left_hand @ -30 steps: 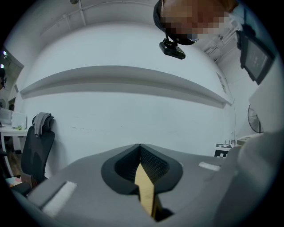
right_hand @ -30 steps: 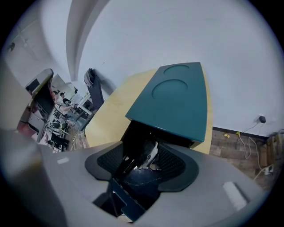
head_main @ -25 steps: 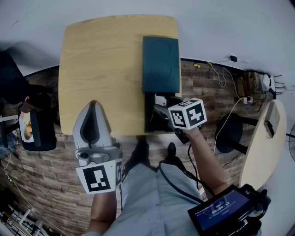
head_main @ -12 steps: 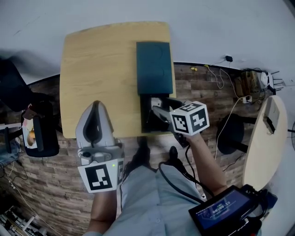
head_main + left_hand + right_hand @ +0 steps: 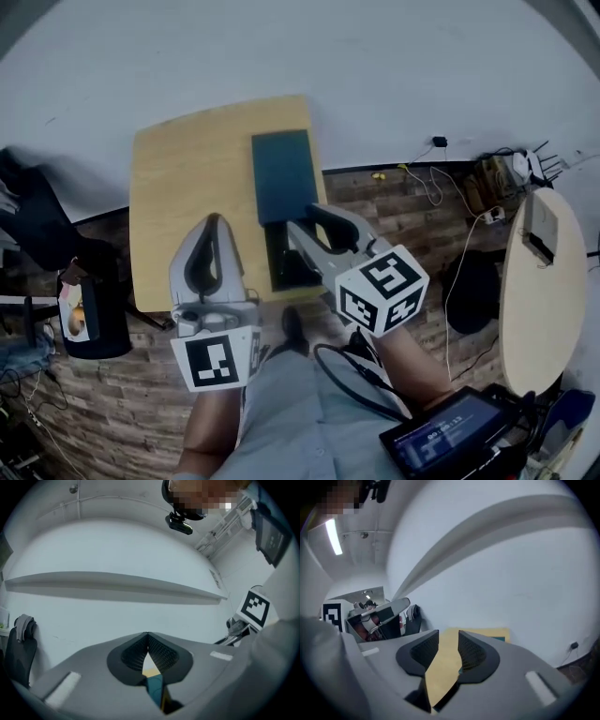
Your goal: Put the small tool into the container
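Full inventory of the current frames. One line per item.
square light-wood table: 1, tan, centre
flat rectangular box: 1, dark teal, on the table's right side
black open compartment: 1, black, at the box's near end
round table: 1, beige, far right
round stool: 1, black, left of the round table
bin or bag: 1, black, floor at far left
cables: several, pale, floor at right
screen device: 1, black with blue display, bottom right
left tool: 1, grey, jaws shut, empty, over the table's near edge
right tool: 1, grey, jaws closing, nothing between them, over the black compartment
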Tool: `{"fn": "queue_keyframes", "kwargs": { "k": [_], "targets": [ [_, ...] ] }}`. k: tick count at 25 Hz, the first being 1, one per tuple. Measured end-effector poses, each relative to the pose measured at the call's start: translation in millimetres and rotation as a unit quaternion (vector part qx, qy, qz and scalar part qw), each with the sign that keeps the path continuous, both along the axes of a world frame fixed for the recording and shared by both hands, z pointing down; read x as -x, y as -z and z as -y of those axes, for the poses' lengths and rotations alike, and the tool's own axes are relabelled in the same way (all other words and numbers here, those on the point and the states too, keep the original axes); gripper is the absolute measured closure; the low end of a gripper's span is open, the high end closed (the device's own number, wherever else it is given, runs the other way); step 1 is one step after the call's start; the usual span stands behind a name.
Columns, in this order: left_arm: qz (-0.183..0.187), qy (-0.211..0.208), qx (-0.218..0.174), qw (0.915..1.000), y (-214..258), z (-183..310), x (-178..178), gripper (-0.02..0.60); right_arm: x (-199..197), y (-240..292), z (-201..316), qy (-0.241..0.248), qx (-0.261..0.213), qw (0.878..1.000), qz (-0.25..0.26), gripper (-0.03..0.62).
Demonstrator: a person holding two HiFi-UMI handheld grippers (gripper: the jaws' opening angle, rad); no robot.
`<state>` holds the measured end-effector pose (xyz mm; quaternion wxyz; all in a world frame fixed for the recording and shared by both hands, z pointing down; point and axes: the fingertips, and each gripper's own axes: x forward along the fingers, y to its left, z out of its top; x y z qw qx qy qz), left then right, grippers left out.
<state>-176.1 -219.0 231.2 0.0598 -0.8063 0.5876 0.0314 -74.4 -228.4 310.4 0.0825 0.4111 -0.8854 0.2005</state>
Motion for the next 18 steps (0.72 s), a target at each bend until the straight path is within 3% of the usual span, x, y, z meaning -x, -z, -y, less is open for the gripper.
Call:
{"fn": "queue_keyframes", "kwargs": {
  "k": [6, 12, 18],
  "targets": [
    [0.004, -0.015, -0.033, 0.9993, 38.6, -14.0, -34.0, 0.571, -32.0, 73.5, -13.5, -0.061, -0.138, 0.989, -0.002, 0.591],
    [0.005, -0.029, -0.052, 0.9982, 57.6, -30.7, -58.3, 0.571, -47.9, 104.9, -34.2, -0.085, -0.201, 0.976, -0.02, 0.592],
    [0.004, -0.041, -0.061, 0.9973, 65.0, -47.8, -74.4, 0.571, -59.9, 116.0, -56.6, -0.099, -0.225, 0.969, -0.027, 0.592]
  ]
}}
